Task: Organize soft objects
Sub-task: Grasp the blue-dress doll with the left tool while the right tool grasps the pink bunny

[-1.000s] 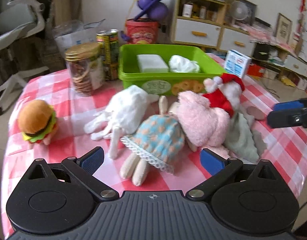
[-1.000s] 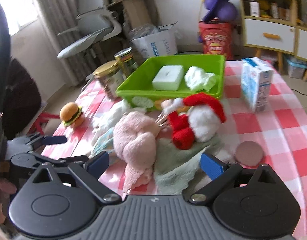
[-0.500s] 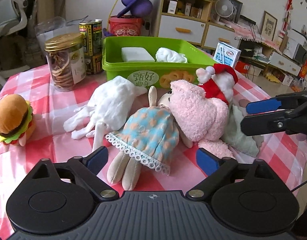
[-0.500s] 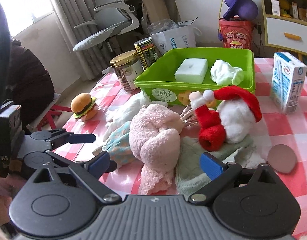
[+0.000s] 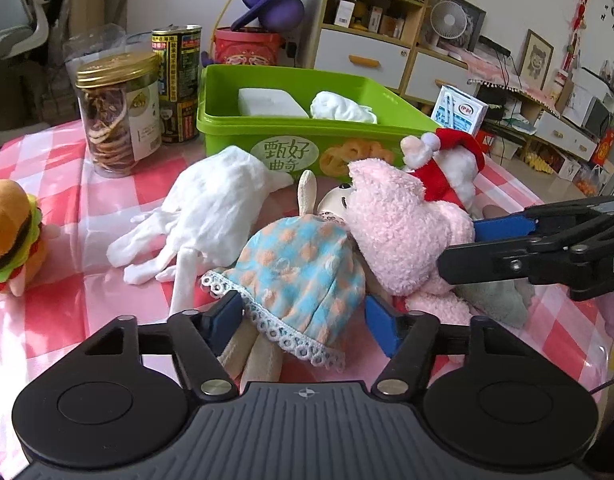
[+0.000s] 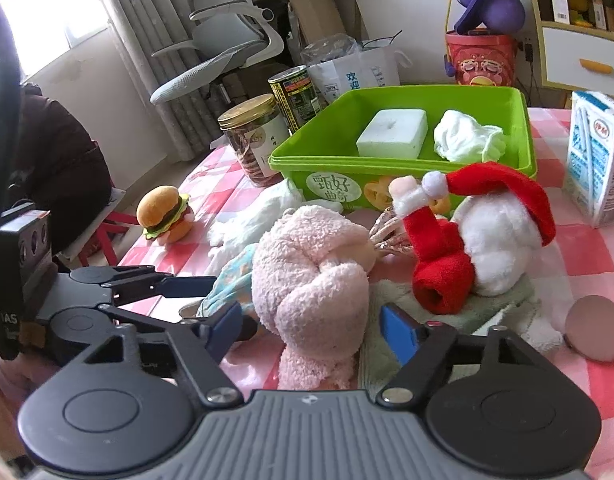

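Pink fleece on the plush toy [image 6: 311,280], mid-frame, overlaps the rabbit doll [image 5: 303,264] in its blue dotted dress. Both grippers' jaws have just been closing: left gripper [image 5: 303,320] around the doll, right gripper [image 6: 311,324] around the plush, neither visibly pinching. Lifting may drag the neighbouring Santa plush [image 6: 483,236].

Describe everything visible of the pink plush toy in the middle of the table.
The pink plush toy is fluffy, pale pink and curly-piled, lying slumped on the checked tablecloth. It rests against the doll in the blue dress, partly on a grey-green cloth, with the Santa plush just behind. The right gripper straddles its lower part, jaws just closing; pad contact is unclear.
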Motion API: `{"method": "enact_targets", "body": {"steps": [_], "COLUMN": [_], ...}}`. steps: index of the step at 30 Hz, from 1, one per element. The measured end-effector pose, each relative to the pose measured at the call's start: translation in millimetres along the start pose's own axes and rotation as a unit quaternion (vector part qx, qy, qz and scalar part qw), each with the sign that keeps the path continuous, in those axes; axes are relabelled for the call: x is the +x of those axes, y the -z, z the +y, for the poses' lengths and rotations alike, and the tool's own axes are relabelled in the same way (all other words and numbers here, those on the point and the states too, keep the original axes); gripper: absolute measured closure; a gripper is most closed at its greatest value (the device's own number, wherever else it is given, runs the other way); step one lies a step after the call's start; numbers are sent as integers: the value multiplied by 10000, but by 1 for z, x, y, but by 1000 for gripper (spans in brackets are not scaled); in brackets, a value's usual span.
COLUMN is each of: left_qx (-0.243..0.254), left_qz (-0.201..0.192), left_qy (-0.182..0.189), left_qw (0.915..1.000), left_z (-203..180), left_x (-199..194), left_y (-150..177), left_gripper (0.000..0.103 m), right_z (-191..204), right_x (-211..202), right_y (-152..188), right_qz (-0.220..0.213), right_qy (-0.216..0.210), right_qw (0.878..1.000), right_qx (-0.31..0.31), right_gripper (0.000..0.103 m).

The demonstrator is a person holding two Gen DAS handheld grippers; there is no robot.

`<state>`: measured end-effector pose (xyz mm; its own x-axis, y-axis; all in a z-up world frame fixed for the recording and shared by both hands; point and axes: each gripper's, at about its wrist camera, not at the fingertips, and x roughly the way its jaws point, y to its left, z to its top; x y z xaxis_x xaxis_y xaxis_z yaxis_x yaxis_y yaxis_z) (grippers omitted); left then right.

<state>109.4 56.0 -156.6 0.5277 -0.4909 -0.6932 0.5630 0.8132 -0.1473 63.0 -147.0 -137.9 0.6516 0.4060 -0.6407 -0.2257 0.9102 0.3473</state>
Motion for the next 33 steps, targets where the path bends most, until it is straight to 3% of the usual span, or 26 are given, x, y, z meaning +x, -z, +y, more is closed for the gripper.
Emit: {"method": "enact_targets", "body": {"steps": [3,11,19,33], "left_qx": [1,1,-38,-33], "left_qz": [-21,-18,35,20], "left_qy": [17,-50,-162,-318], "left_qw": [10000,10000,9999,9995], "left_z": [0,0,-1,-7], "left_x": [2,5,3,-16], "left_y": [-1,-2,-5,-11], "left_gripper": [44,60,88,94], "right_z": [-2,-1,-2,-7], "right_x": [7,14,12,-11], "right_y": [0,0,0,-9], "right_qz": [86,110,152,-21], "right_qy": [-41,-51,-78,-91], "right_qw": [9999,9999,9999,9997], "right_qx": [31,-31,5,227], "right_gripper": [73,77,85,86]}}
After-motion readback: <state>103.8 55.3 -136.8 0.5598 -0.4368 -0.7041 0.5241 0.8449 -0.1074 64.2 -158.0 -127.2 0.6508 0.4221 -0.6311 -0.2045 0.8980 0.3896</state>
